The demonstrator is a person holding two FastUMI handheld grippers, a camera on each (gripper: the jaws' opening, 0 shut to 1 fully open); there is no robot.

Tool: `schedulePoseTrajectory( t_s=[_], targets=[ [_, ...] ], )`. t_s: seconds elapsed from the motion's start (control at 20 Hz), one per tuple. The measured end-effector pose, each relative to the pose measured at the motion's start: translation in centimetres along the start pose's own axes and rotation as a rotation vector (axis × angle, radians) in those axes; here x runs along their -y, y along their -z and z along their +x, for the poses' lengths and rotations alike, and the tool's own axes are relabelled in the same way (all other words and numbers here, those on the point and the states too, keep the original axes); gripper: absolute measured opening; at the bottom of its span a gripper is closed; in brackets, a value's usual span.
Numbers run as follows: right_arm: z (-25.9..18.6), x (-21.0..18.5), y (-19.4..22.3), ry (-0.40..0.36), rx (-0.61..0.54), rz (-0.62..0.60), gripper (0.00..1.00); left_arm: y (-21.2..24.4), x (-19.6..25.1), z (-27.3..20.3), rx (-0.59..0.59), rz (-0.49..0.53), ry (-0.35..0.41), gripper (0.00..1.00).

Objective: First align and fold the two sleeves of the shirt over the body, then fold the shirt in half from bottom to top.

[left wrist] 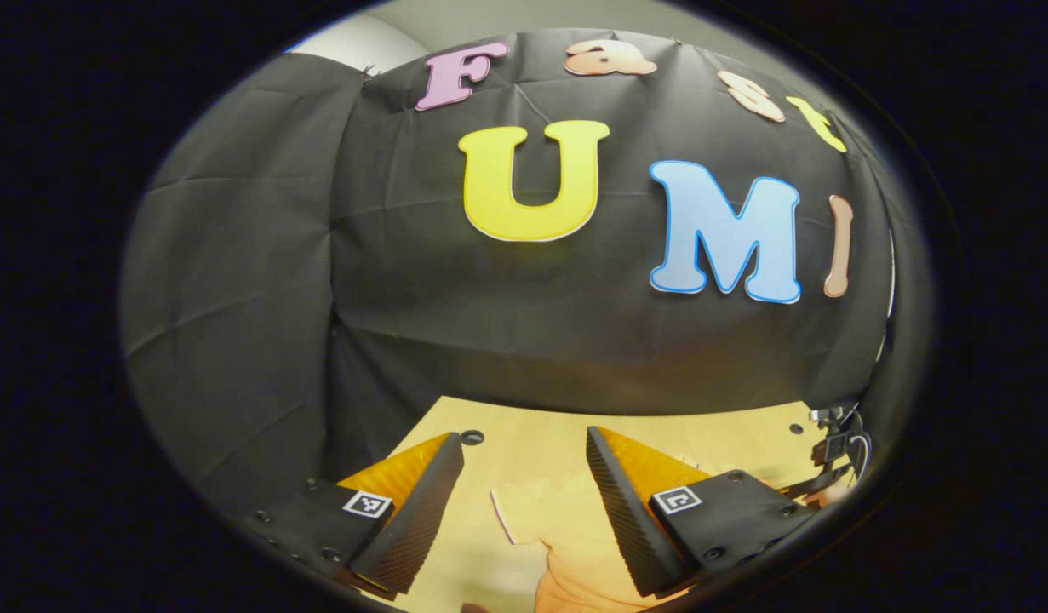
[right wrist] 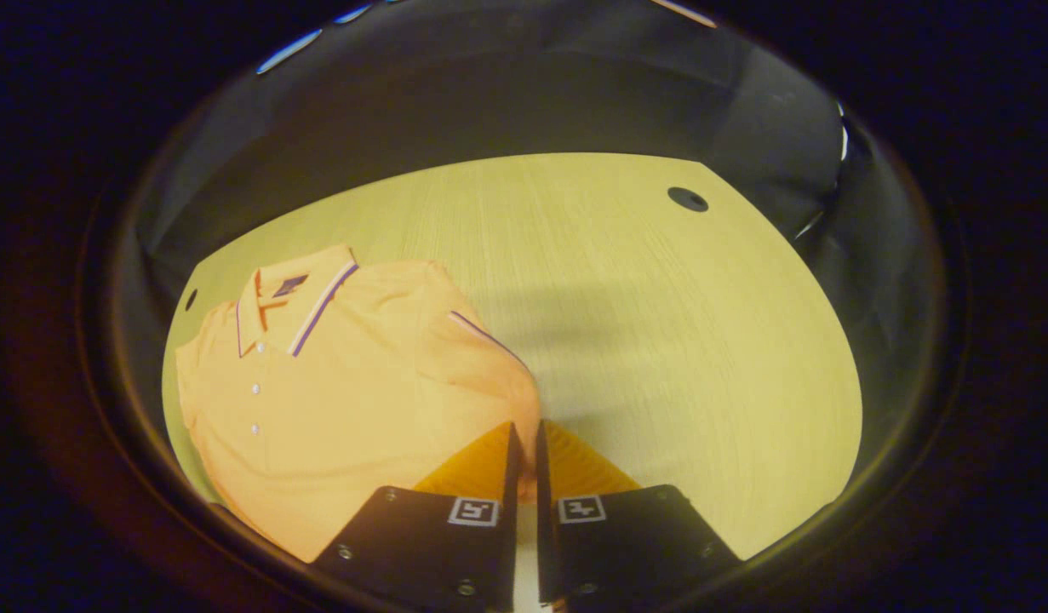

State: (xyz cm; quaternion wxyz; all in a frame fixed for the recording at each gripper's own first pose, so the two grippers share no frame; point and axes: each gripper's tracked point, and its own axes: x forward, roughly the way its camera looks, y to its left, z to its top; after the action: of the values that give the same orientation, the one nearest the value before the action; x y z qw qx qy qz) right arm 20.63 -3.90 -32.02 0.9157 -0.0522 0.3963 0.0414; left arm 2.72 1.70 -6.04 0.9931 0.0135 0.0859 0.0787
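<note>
On the pale wooden worktop [right wrist: 626,281] an orange polo shirt [right wrist: 353,400] lies face up, collar toward the far edge, and we judge that we are in the sleeve-folding step. In the right gripper view, the right gripper [right wrist: 524,447] sits at the shirt's near side edge with its fingers pressed almost together; cloth reaches right up to their tips, yet we cannot tell whether any of it is pinched between them. The sleeve [right wrist: 477,353] on that side, trimmed with a dark stripe, looks already laid in over the body.

In the left gripper view, the left gripper [left wrist: 524,477] hangs above the worktop with its fingers spread wide and nothing between them; a pale-orange part of the shirt [left wrist: 549,519] lies on the wood below the gap.

Our next move, as we judge it, calls for lowering the spread fingers onto the other sleeve, closing on its edge and carrying it across, matched to the first. The bottom-to-top fold is not yet done.

The shirt looks soft and thin, mostly smooth, with a striped collar and small white buttons down the placket.
</note>
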Motion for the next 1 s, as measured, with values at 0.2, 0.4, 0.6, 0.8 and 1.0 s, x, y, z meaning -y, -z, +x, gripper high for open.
schedulePoseTrajectory(
  t_s=[0.2,0.4,0.6,0.8,1.0],
  targets=[
    [-0.2,0.0,-0.2,-0.001,0.018,-0.038,0.07,0.0,0.3,0.3,-0.003,0.007,0.007,0.94],
    [-1.5,-1.1,-1.3,-0.02,0.071,-0.06,0.07,0.3,0.4,0.5,-0.006,0.009,0.013,0.94],
    [-2.9,-4.2,-2.7,-0.082,0.116,-0.086,0.08,0.5,0.8,0.9,-0.011,0.004,0.02,0.94],
    [-3.9,-8.7,-3.1,-0.164,0.133,-0.131,0.07,0.5,1.0,1.0,-0.011,0.004,0.026,0.95],
    [-4.3,-13.4,-1.7,-0.243,0.115,-0.211,0.07,0.6,0.8,0.9,-0.013,0.006,0.022,0.96]
  ],
)
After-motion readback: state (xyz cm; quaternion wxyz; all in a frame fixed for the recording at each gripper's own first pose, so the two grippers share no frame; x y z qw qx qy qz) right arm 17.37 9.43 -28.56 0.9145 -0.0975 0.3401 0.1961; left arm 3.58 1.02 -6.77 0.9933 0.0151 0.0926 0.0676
